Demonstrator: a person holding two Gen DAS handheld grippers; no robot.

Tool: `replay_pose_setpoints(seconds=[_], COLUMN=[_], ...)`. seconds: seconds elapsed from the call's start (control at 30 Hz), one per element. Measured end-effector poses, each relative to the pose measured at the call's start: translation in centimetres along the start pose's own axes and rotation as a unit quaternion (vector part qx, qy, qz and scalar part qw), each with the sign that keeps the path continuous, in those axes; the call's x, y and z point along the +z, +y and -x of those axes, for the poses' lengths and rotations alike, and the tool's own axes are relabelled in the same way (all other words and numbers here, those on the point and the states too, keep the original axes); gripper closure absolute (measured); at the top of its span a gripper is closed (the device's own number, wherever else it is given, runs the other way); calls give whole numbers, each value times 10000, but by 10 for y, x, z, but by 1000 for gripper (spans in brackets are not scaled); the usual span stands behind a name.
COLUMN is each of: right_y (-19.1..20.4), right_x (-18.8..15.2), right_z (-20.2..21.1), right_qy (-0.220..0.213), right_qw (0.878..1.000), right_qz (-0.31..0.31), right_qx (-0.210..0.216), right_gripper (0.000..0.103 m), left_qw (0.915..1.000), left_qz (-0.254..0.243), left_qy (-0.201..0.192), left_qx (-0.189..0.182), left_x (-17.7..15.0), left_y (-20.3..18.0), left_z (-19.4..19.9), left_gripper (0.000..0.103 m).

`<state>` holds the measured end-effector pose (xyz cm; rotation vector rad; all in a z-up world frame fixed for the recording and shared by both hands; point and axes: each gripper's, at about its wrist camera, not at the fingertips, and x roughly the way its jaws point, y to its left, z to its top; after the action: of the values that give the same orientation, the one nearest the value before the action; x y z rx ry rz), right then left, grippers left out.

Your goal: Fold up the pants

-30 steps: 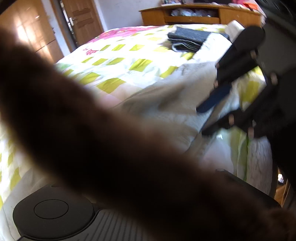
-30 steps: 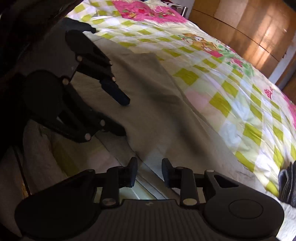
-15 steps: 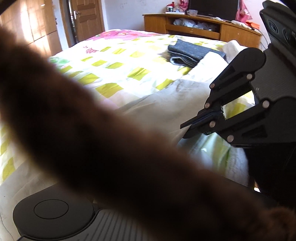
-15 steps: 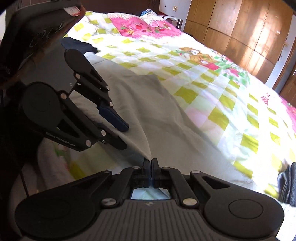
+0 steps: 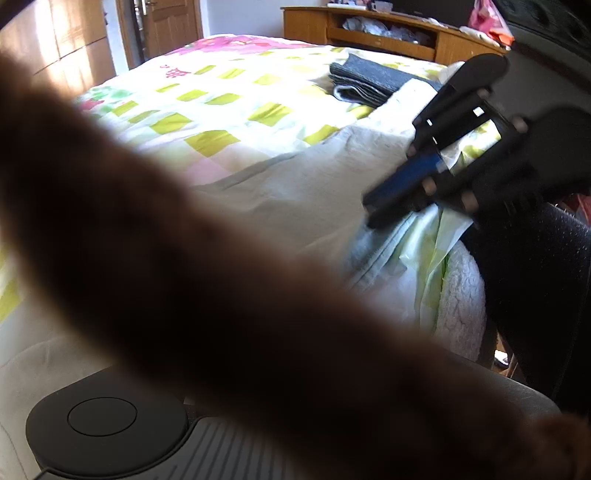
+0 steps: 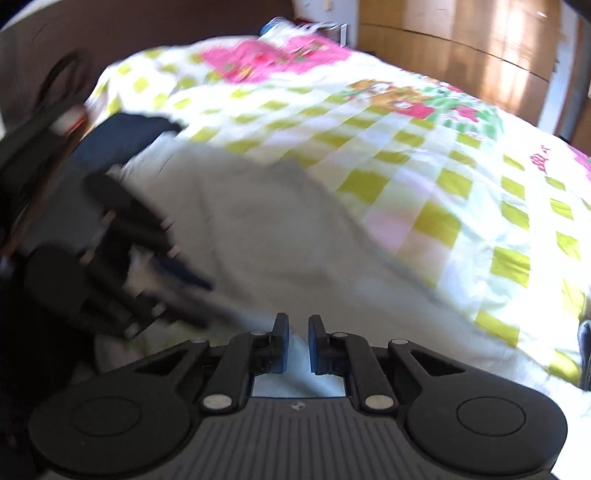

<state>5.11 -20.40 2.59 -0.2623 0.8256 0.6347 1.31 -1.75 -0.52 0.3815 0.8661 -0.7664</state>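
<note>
Across the bed (image 6: 424,177), with its yellow-green checked quilt, the pale grey pants (image 6: 266,236) lie spread along the near edge. Only the left wrist view shows the folded dark jeans (image 5: 373,79) and wooden shelf unit (image 5: 391,31) beyond; a blurred brown mass (image 5: 177,280) hides its own fingers. The left claw (image 6: 207,302), blurred, sits low on the pants; its state cannot be told. The right claw (image 6: 295,341) is slightly spread over the pants' edge, gripping nothing.

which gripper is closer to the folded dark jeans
Right: the right gripper sits just before the folded dark jeans; the left gripper is farther, across the beige pants.
</note>
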Motion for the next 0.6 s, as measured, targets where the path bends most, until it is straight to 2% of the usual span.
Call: replay_pose_setpoints(seconds=[0.1,0.23,0.33,0.4,0.47,0.6], right_y=[-19,-27,-25,-30,-35,-47], right_x=[19,42,51,57,57,64], right_z=[-20,-39,-69,-87,-103,-122], right_qy=[186,54,72,181,352,372], right_qw=[9998,9998,9994,9986,9969,9953], right_qz=[69,188,321,372,443,261], right_qx=[-14,57,116,325,548,860], right_gripper=[75,75,69,68,67,65], left_qw=[9997,9993,9996,9995,9991,9986], left_qz=[61,-84,137,170,214,291], left_qy=[166,338,62,-141,-307,-401], left_qx=[-165,-169,-242,-225,-213,-197], left_x=[-4,-11,-2,5,12,17], left_y=[5,5,12,15,21,33], left_z=[4,6,6,6,5,-7], left_gripper=[74,73,73,72,67,66])
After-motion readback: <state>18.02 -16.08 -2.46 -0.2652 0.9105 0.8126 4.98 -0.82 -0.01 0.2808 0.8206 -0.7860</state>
